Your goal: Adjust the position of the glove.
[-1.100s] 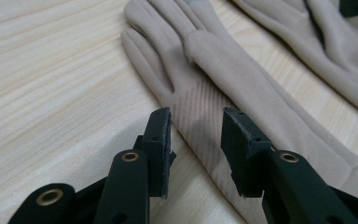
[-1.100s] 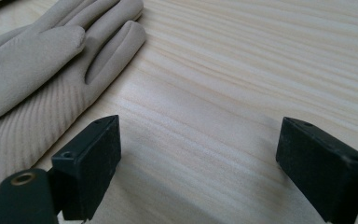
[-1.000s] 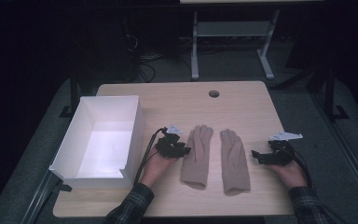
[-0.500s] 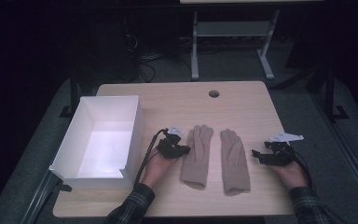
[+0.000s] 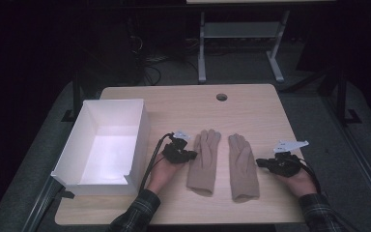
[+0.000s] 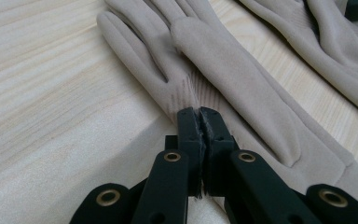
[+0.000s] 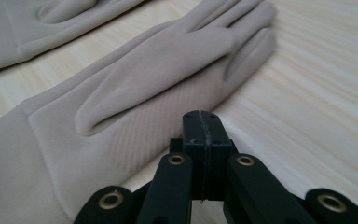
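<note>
Two gloves: beige, flat side by side mid-table, fingers pointing away, cuffs near; left glove (image 5: 204,162), right glove (image 5: 243,166).
Left gripper (image 5: 189,155): jaws just drawn together at outer edge of left glove (image 6: 223,79); tips touching fabric, possibly pinching a fold, hard to tell.
Right gripper (image 5: 261,163): jaws just closed tight, nothing between, tips just beside outer edge of right glove (image 7: 158,79).
Box (image 5: 140,130): white, open-topped, at left of wooden table (image 5: 183,104), beside left hand (image 5: 160,174).
</note>
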Motion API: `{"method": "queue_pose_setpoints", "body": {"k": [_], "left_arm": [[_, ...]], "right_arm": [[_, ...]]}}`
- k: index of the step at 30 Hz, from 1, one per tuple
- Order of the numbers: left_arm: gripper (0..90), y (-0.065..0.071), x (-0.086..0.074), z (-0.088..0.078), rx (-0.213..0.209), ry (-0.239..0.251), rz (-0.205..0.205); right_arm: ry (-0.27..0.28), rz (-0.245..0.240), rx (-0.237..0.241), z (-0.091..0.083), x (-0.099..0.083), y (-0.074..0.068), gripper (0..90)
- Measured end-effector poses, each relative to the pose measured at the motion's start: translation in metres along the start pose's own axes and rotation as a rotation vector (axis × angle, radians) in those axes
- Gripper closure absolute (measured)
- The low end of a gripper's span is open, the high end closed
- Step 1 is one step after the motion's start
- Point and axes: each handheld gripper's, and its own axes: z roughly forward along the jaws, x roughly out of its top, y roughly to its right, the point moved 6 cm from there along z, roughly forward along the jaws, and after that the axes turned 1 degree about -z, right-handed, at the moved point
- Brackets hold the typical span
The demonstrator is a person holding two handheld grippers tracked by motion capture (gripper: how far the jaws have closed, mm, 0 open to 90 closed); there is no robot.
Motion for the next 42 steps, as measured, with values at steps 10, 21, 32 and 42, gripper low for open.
{"method": "queue_pose_setpoints", "body": {"k": [10,21,32,42], "left_arm": [[87.9,0.010,0.009,-0.007,-0.049,0.048,-0.005],[88.0,0.015,0.020,-0.012,-0.063,0.083,0.021],[88.1,0.018,0.037,-0.017,-0.067,0.127,0.034],[88.1,0.032,0.048,-0.023,-0.101,0.148,0.084]], "right_arm": [[0.000,0.011,0.075,0.006,0.004,-0.014,90.0],[-0.008,-0.034,0.116,0.021,0.014,-0.033,89.9],[-0.008,-0.045,0.149,0.029,0.021,-0.041,89.8],[-0.007,-0.052,0.172,0.040,0.029,-0.051,89.7]]}}
